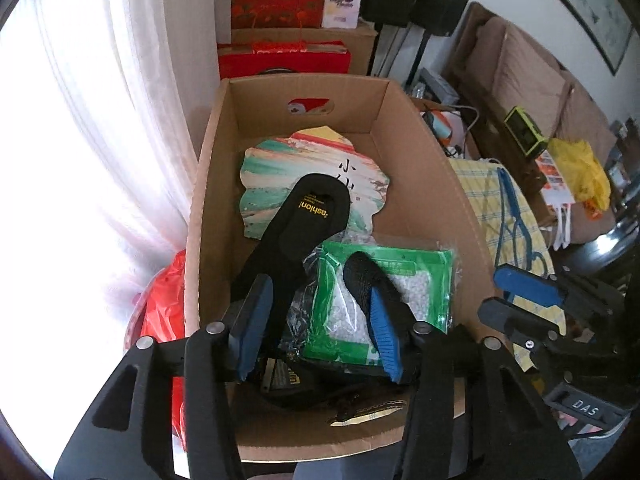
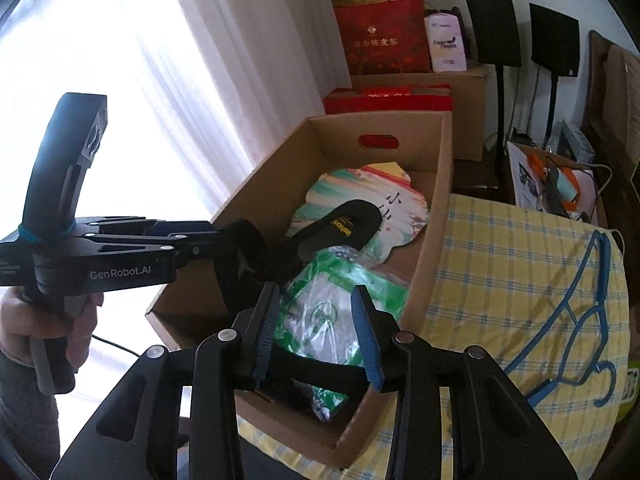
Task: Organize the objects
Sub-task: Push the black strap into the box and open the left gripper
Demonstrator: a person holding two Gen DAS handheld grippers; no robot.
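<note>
An open cardboard box (image 1: 404, 152) (image 2: 436, 216) holds a painted scalloped board (image 1: 280, 164) (image 2: 360, 188), a green plastic packet of white pellets (image 1: 416, 292) (image 2: 340, 308) and a black slipper (image 1: 308, 216) (image 2: 344, 224). My left gripper (image 1: 316, 320) is over the box with its jaws apart around the slipper's strap; whether it grips is unclear. It also shows in the right wrist view (image 2: 224, 240). My right gripper (image 2: 320, 332) is open and empty above the box's near end, and shows in the left wrist view (image 1: 516, 296).
A yellow checked cloth (image 2: 500, 264) with a blue hanger (image 2: 580, 320) lies right of the box. Red gift bags (image 2: 384, 40) and another carton stand behind. White curtains (image 2: 240, 40) hang on the left. A sofa (image 1: 532, 72) is at the right.
</note>
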